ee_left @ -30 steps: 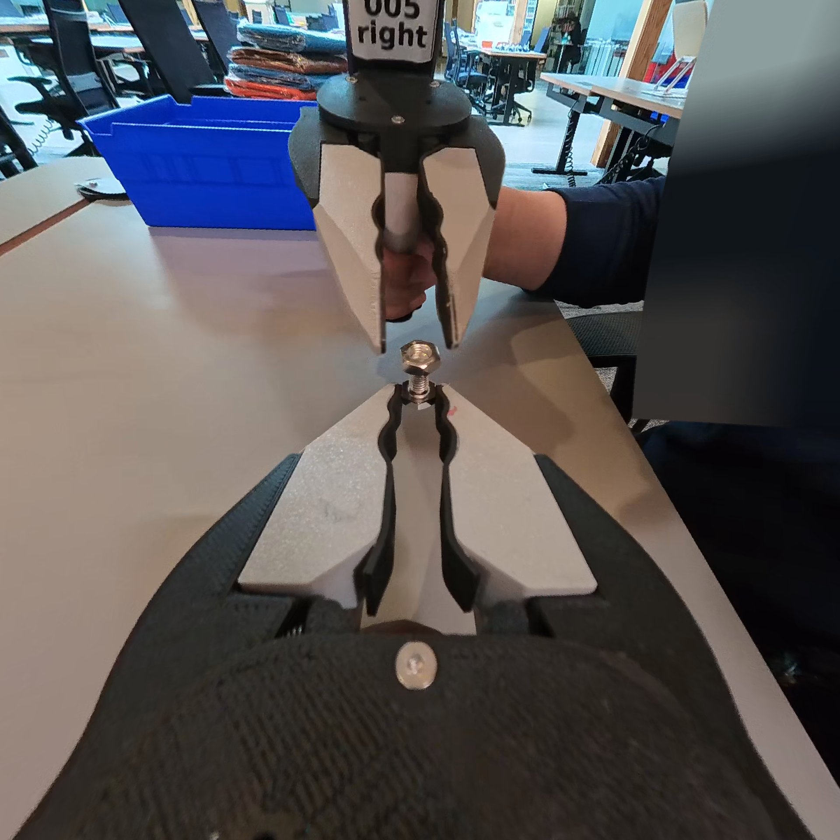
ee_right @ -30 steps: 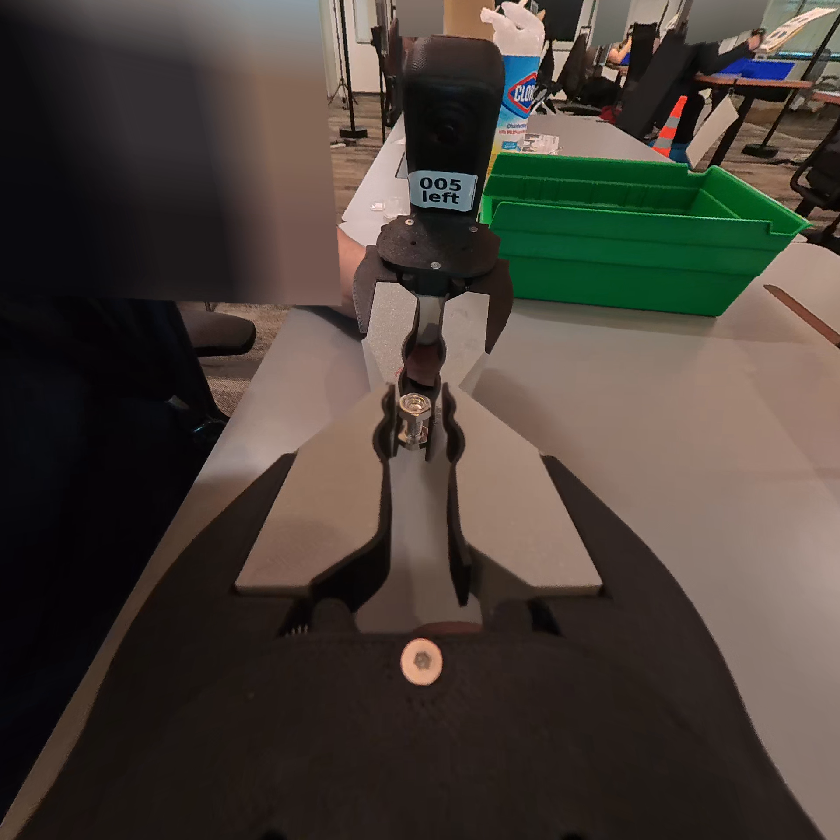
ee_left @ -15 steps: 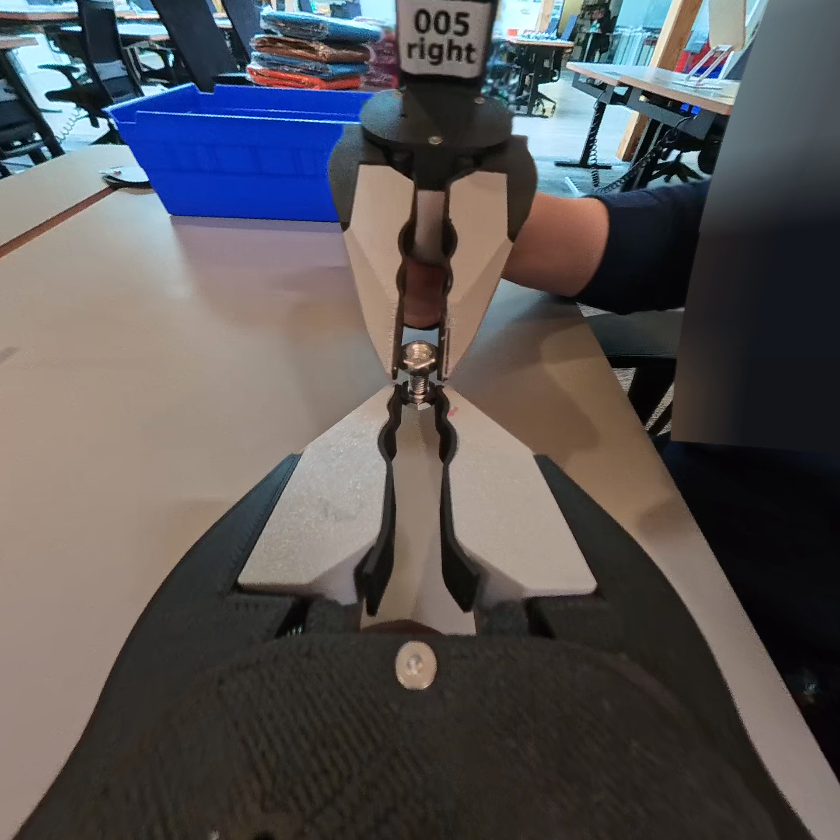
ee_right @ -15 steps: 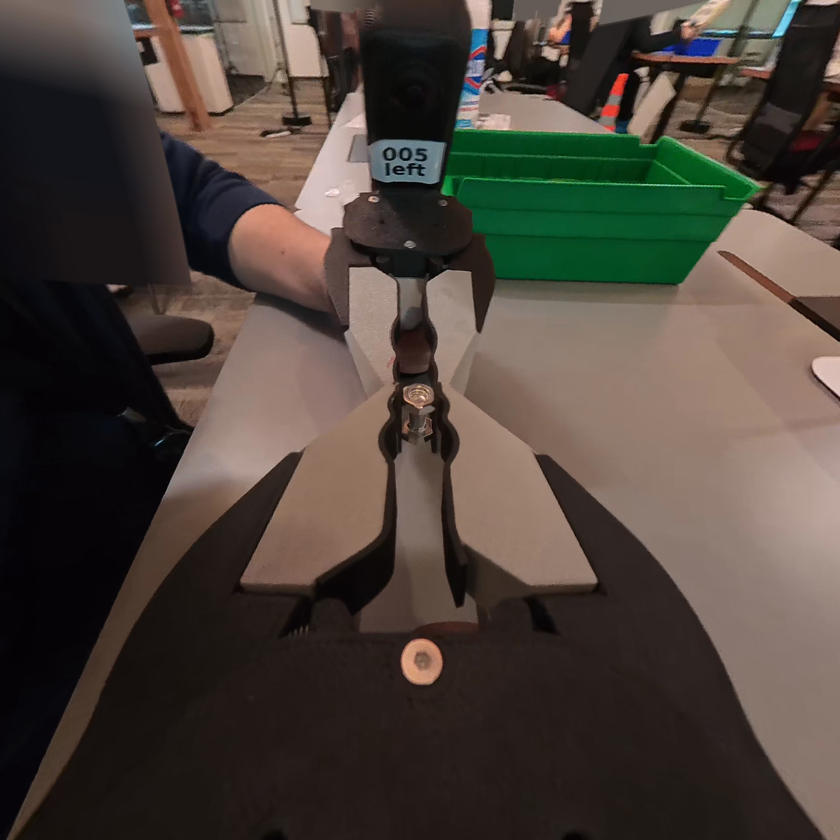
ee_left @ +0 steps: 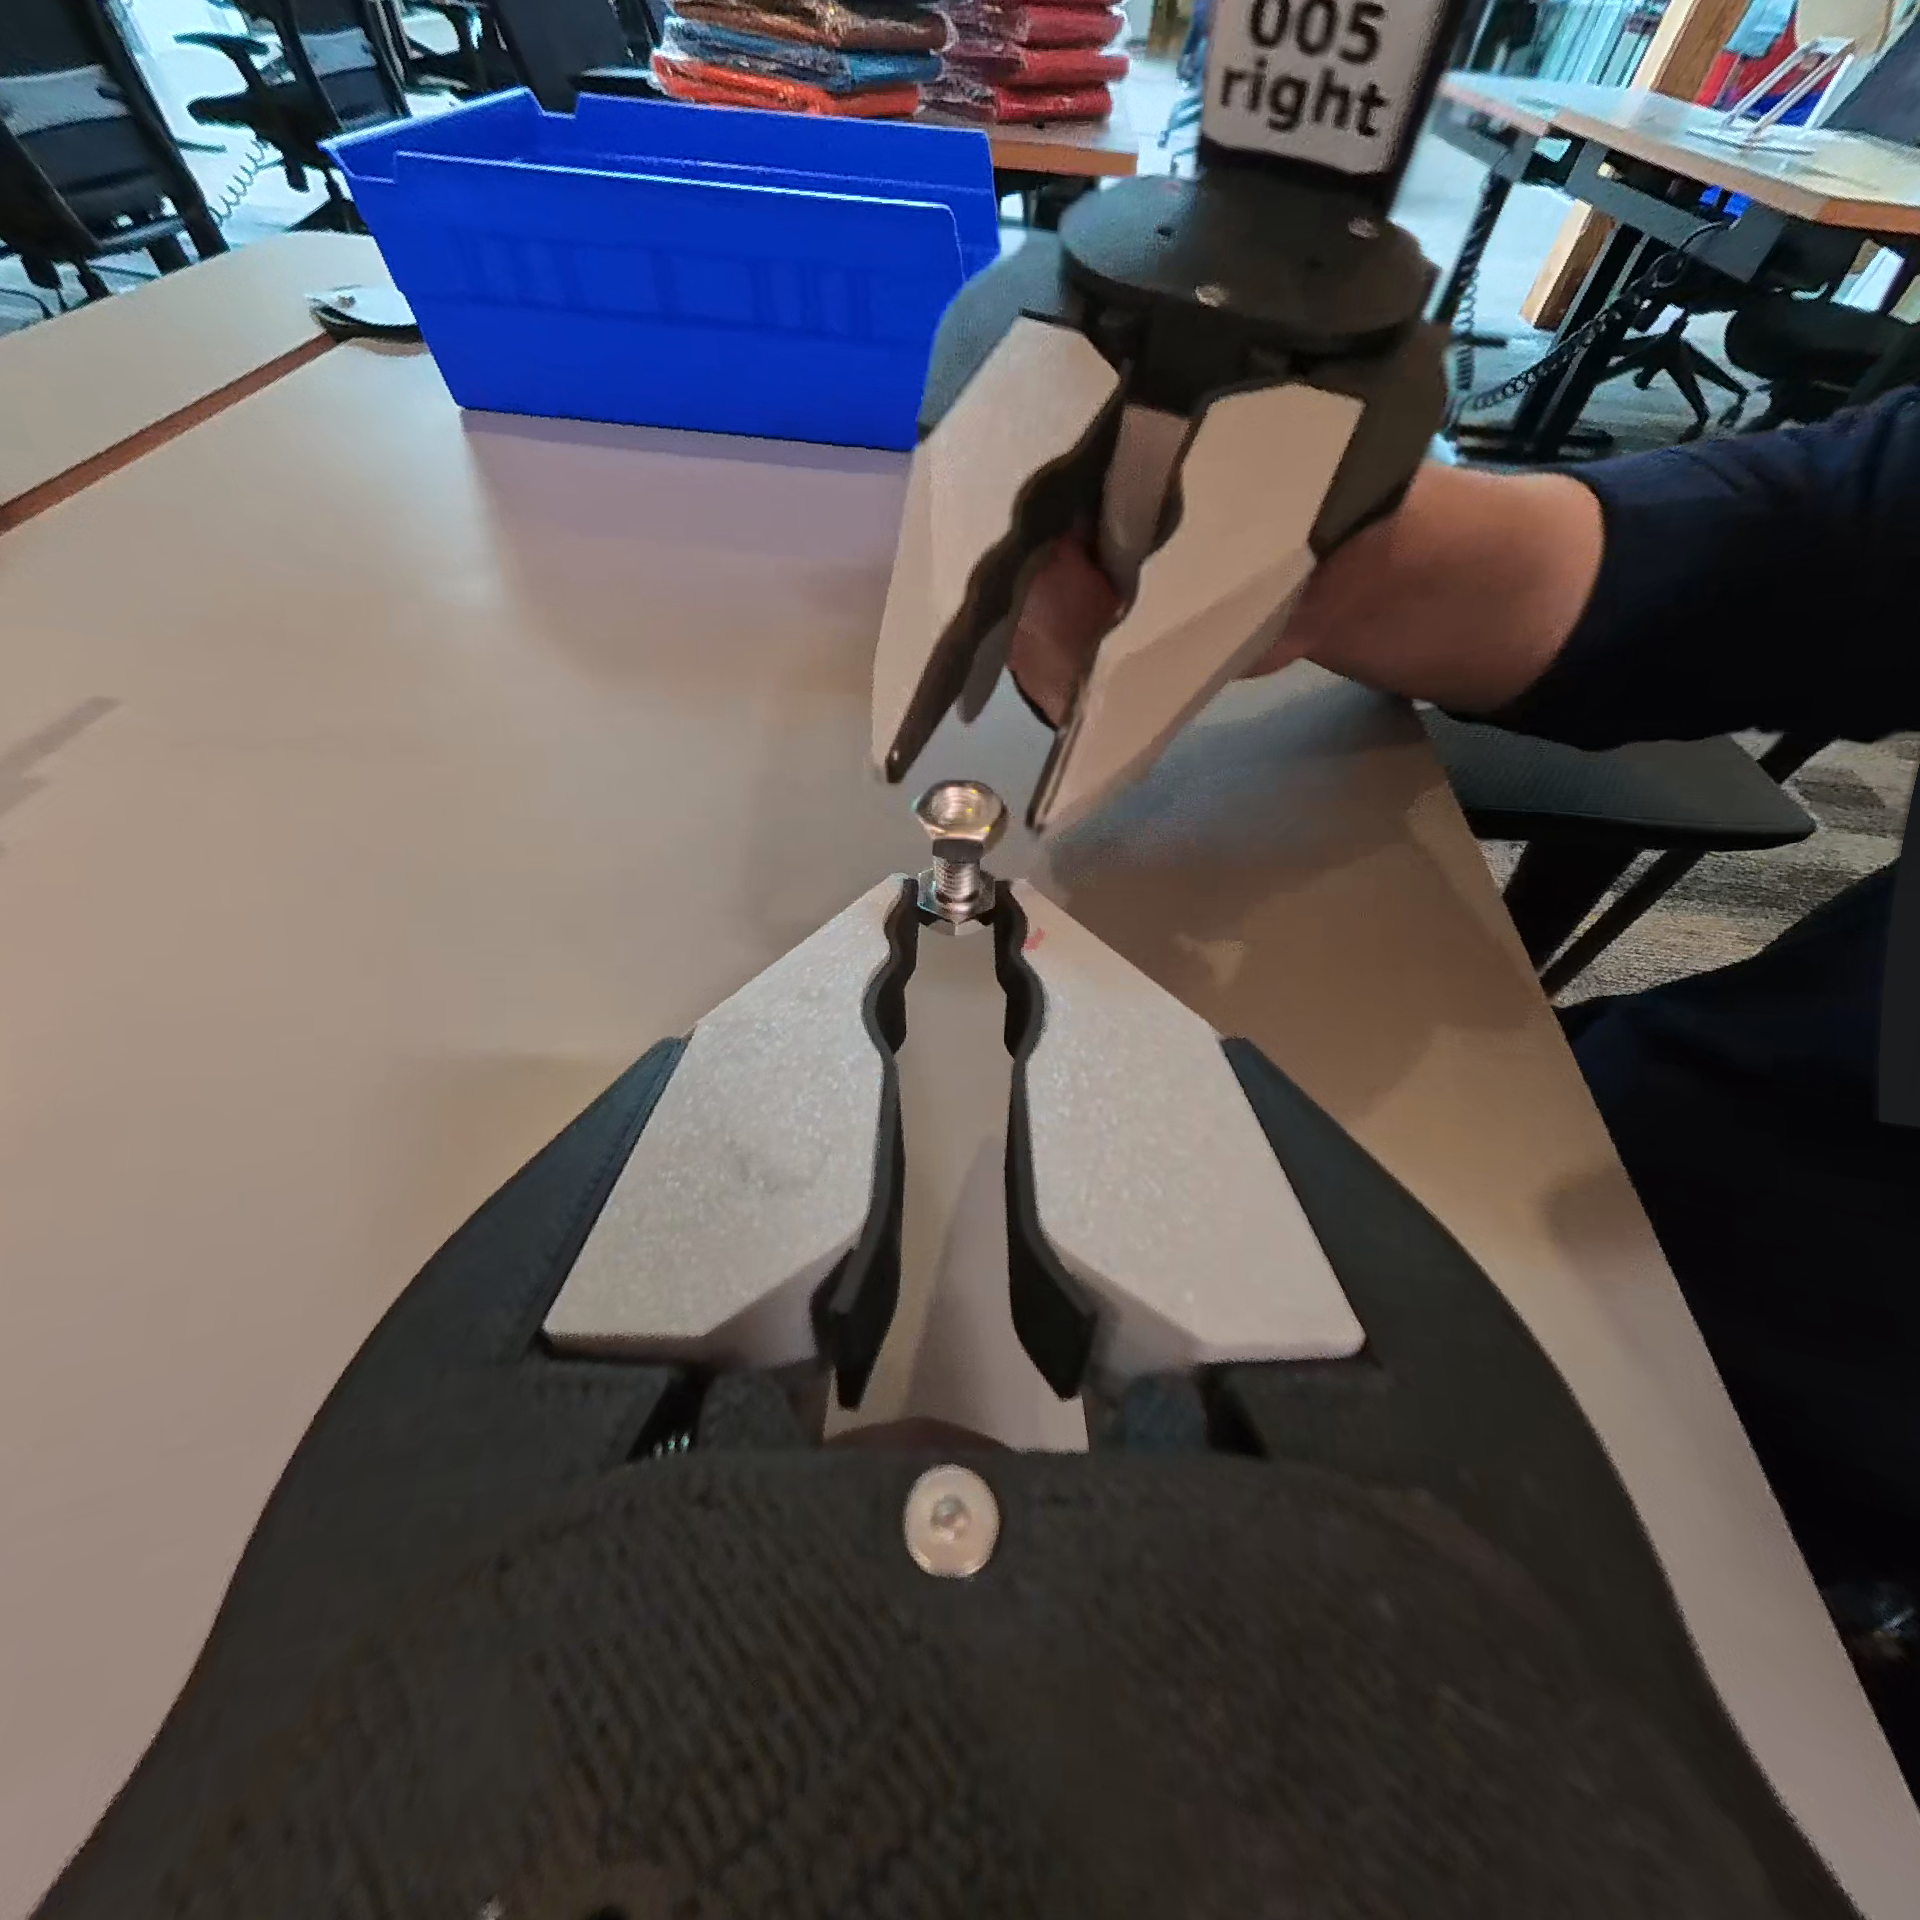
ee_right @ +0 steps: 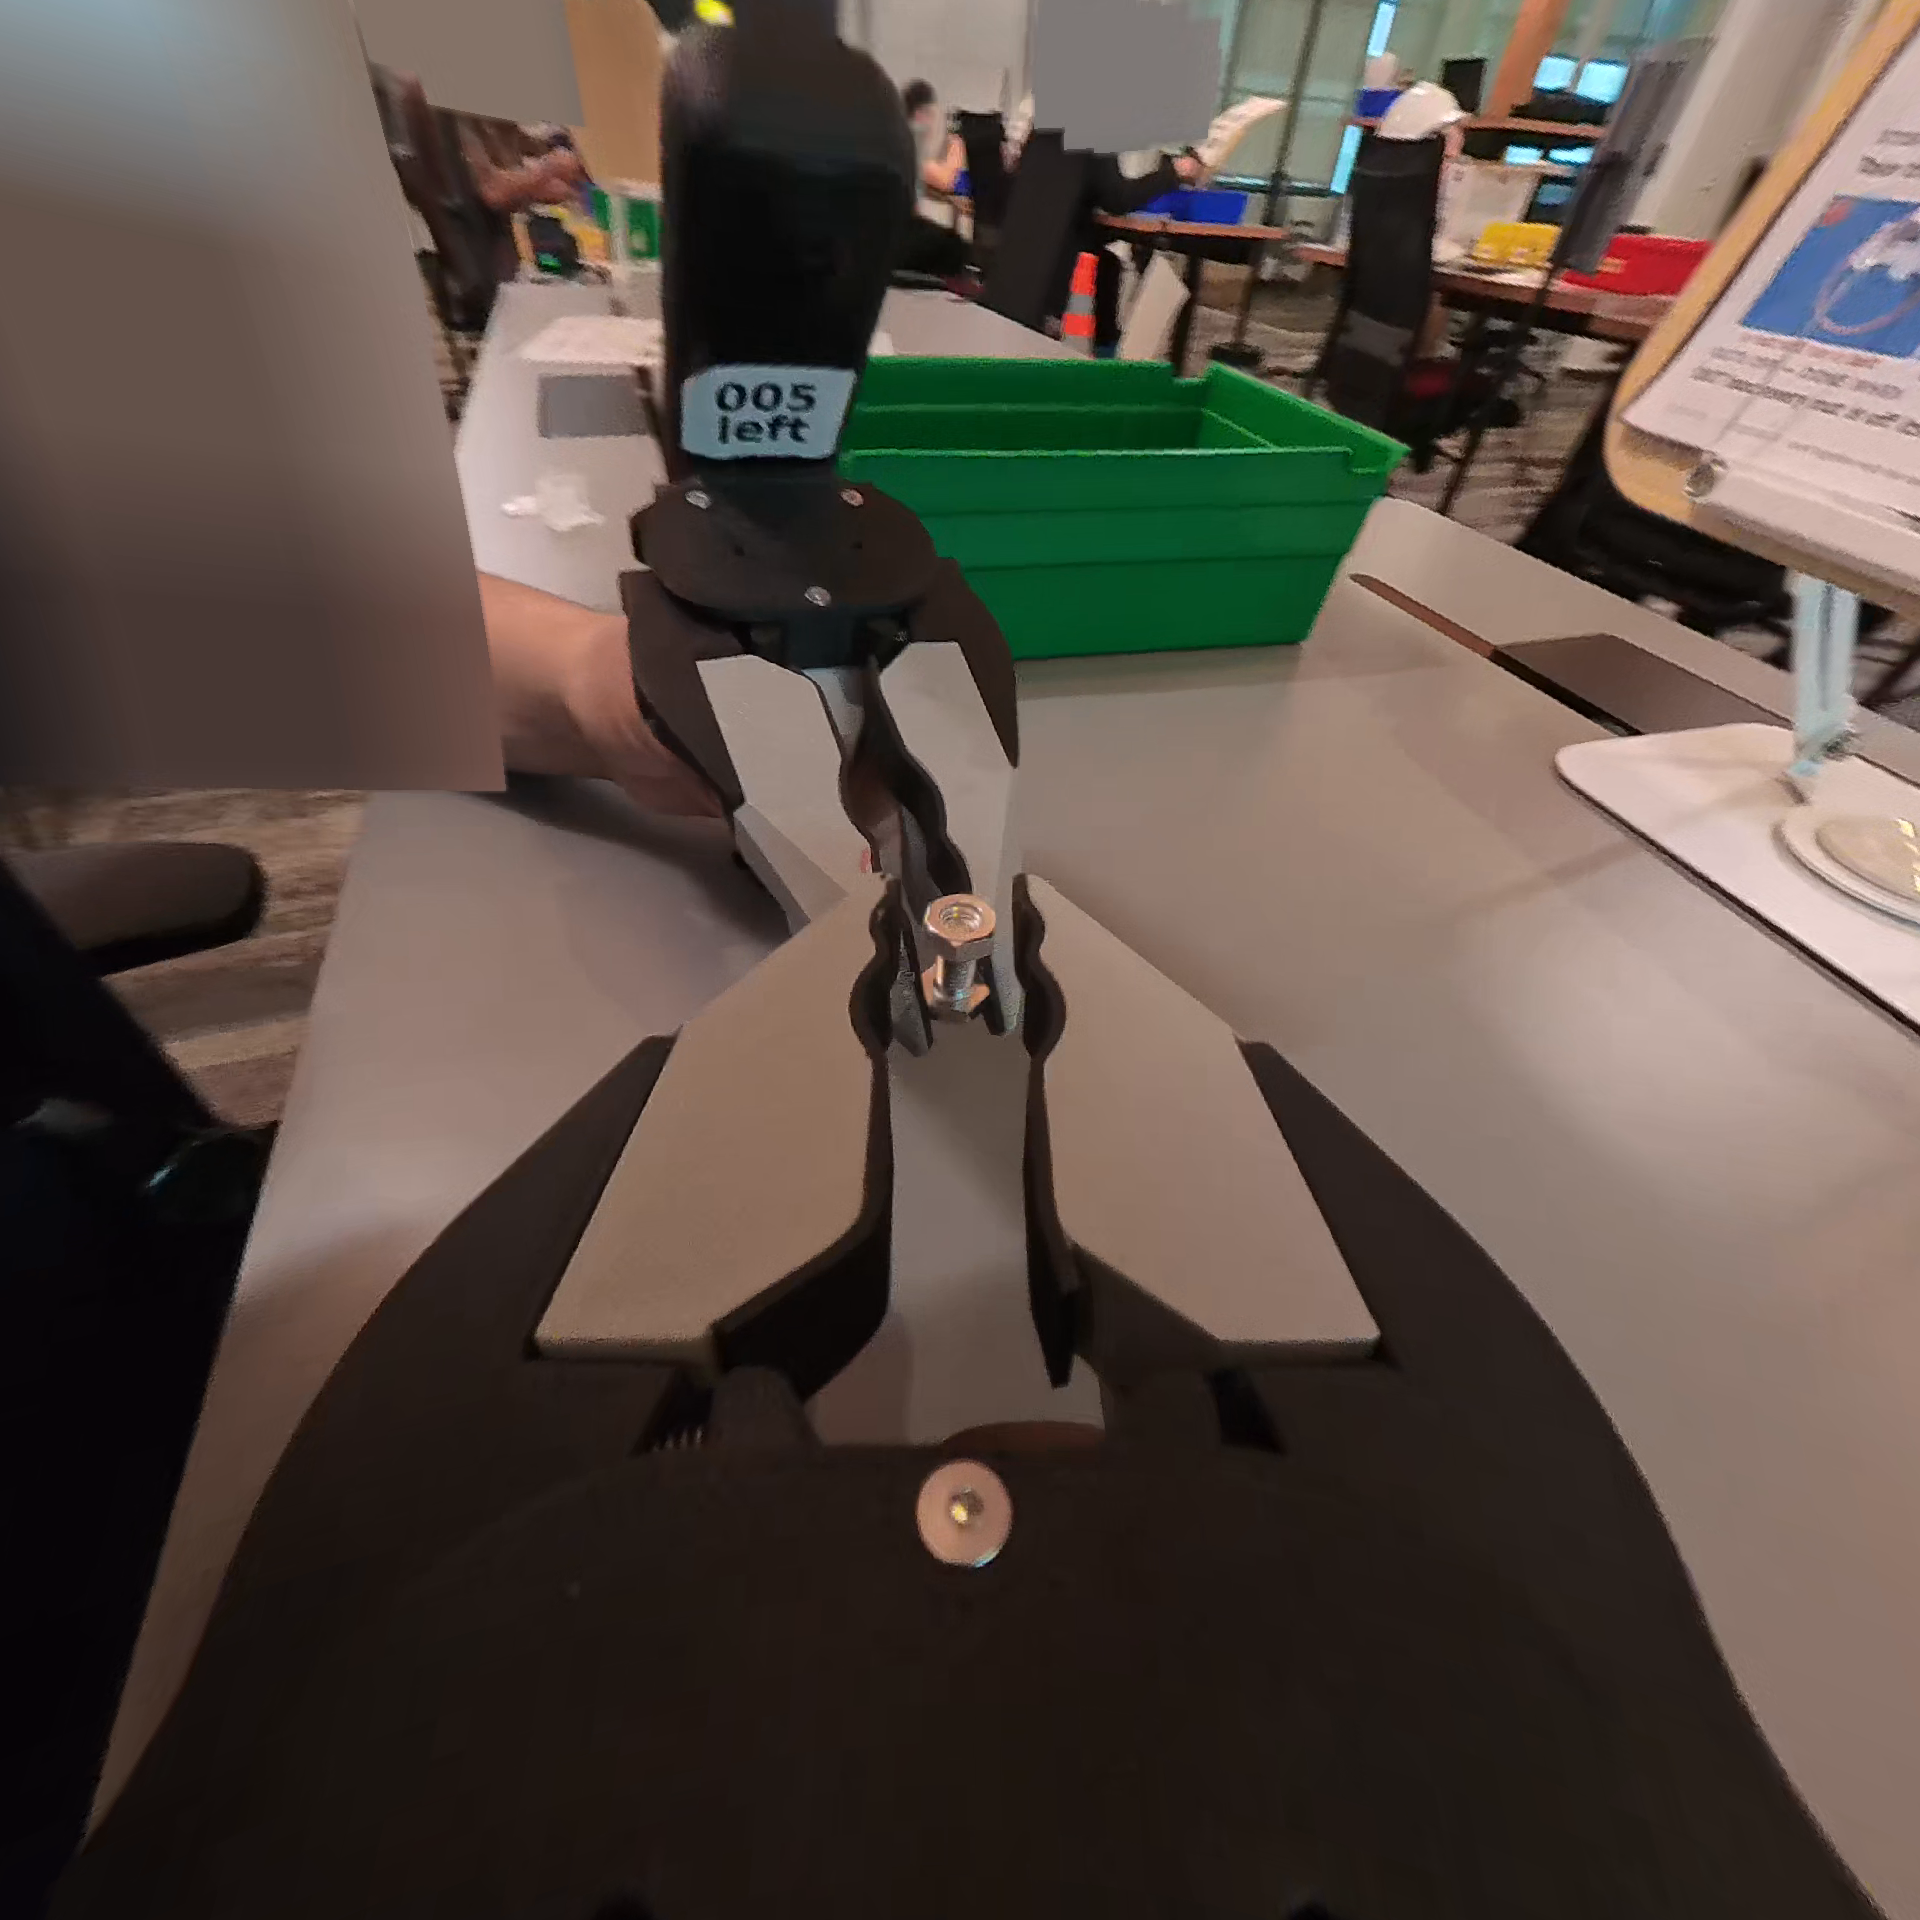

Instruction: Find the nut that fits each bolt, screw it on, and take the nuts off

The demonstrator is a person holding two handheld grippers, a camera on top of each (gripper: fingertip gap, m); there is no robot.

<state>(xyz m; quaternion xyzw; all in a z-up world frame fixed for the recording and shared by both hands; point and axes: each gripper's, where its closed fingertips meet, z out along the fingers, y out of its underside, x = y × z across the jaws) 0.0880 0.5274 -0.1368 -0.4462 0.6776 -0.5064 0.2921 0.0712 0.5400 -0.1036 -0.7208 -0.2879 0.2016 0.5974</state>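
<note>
Steel hardware is pinched in the air over the pale grey tabletop point(ee_left: 416, 727): a short silver hex bolt point(ee_left: 954, 868) with a silver hex nut point(ee_left: 959, 816) on its thread. The left gripper point(ee_left: 954, 906) is clenched on the hex end nearest its camera, which we take to be the bolt head, and both black pads press its flats. The thread points away toward the right gripper point(ee_left: 966, 792).

That gripper's fingers are released. Its two tips sit just beside the nut, one on each side, without touching it. The nut sits at the free end of the thread, well apart from the gripped head. We judge the step in hand to be a regrasp between turns, though we cannot tell whether the nut is going on or coming off.

To do it well, we would:
- bring the right tips squarely over two opposite flats of the nut, not its corners, before closing;
- line the right gripper up with the bolt's axis, since it now stands tilted to it;
- close firmly, then roll the wrist about the thread with no sideways pull;
- keep the left grip hard and motionless so the bolt cannot spin or slip.

If the nut is nearly off, we would stay closed on it so it cannot drop to the table.
</note>
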